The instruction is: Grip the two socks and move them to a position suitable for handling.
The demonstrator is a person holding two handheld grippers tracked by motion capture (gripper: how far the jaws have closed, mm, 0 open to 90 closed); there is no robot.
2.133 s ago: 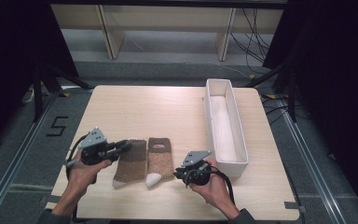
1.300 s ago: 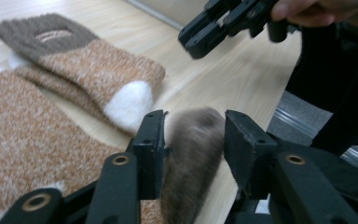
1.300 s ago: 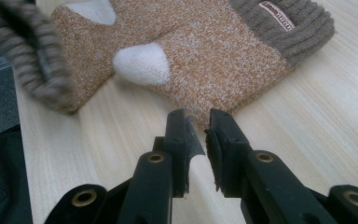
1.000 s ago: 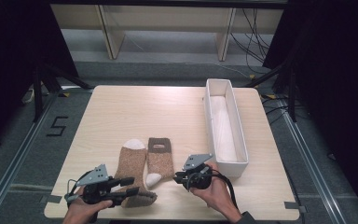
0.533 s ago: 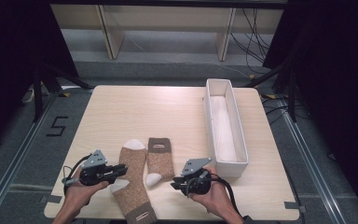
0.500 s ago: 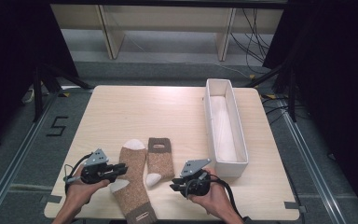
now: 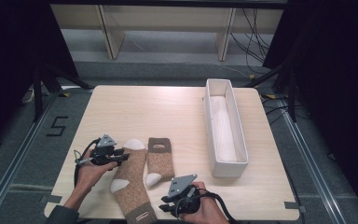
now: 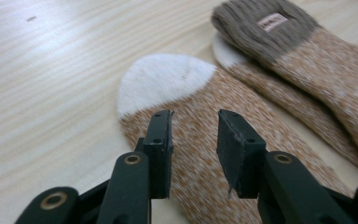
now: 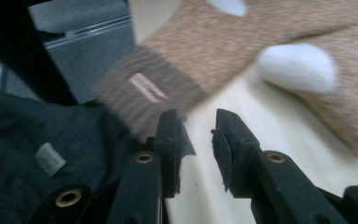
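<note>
A long tan sock [image 7: 130, 177] lies stretched out, white toe [image 8: 168, 79] at the far end and brown cuff [image 9: 144, 93] at the table's near edge. To its right lies a shorter folded sock [image 7: 159, 158], which also appears in the left gripper view [image 8: 307, 60]. My left gripper [image 7: 122, 157] hovers over the long sock just behind its toe. Its jaws [image 8: 193, 116] have just been opening and grip nothing. My right gripper [image 7: 164, 208] is at the near edge beside the cuff. Its jaws [image 9: 196, 116] have also just been opening, with only bare table between them.
A long white box [image 7: 208, 116] stands at the right of the wooden table [image 7: 168, 107], open side up. Grey floor and dark clothing [image 9: 37, 158] lie just past the table's near edge. Cables trail from both grippers.
The left gripper has moved away from the near edge, along the long sock to its toe. The right gripper has slid toward the near edge by the cuff. The long sock now lies stretched out.
</note>
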